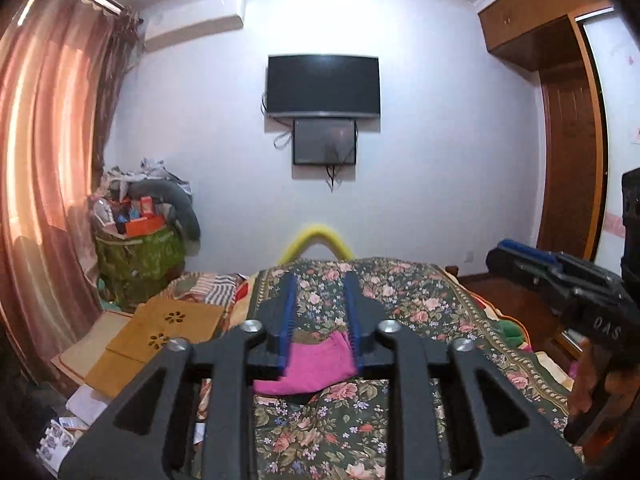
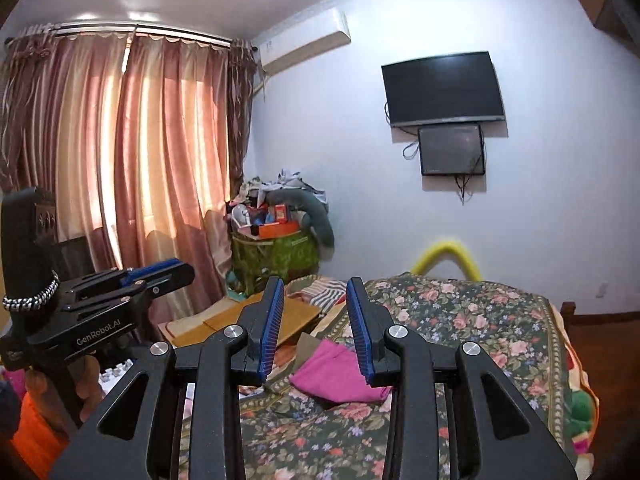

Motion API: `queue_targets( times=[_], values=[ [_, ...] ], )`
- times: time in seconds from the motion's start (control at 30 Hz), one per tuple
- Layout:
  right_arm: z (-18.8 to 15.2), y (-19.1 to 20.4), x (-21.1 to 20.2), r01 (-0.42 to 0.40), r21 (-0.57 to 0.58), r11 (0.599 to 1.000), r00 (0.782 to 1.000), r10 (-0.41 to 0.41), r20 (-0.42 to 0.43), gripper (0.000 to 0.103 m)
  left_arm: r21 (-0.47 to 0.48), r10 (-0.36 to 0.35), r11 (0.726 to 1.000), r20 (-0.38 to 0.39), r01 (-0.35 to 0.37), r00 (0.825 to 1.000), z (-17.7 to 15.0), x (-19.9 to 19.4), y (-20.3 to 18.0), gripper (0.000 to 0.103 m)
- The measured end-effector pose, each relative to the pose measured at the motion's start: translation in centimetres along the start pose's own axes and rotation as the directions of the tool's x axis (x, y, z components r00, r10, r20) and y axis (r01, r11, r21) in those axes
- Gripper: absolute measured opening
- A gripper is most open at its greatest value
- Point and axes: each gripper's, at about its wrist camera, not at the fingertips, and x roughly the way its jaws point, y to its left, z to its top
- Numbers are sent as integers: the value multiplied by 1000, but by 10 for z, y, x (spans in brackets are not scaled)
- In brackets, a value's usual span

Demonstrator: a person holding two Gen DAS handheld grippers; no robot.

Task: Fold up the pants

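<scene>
A floral bedspread (image 1: 420, 300) covers the bed. Folded pink pants (image 1: 312, 368) lie near its middle, toward the left edge. The left gripper (image 1: 320, 280) and right gripper (image 2: 315, 284) hover above, both spread wide, holding nothing.

pants (image 1: 308, 368): near edge behind left gripper (image 1: 320, 292) | right gripper (image 1: 520, 248): tips possibly cut off

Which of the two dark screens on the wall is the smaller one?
The lower screen, hanging directly beneath the wide television. It is narrower and shorter, with cables dangling below it.
</scene>
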Motion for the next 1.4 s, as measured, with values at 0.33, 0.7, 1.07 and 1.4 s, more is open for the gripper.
queue_targets(
  times=[0.33, 0.7, 1.07, 1.4],
  values=[
    [-8, 5, -26, 100, 30, 995, 994, -101, 42, 93, -75, 42, 996, 37, -39, 998, -17, -53, -1, 98],
    [-11, 12, -36, 151, 0, 989, 988, -151, 41, 103, -86, 65, 994, 35, -62, 997, -24, -63, 2, 103],
    [-22, 18, -38, 151, -24, 988, 988, -150, 23, 103, -96, 56, 994, 16, -54, 998, -29, -55, 7, 103],
    [-23, 18, -38, 152, -24, 988, 988, -152, 4, 103, -115, 54, 992, 0, -53, 999, -33, -46, 13, 103]
  ],
)
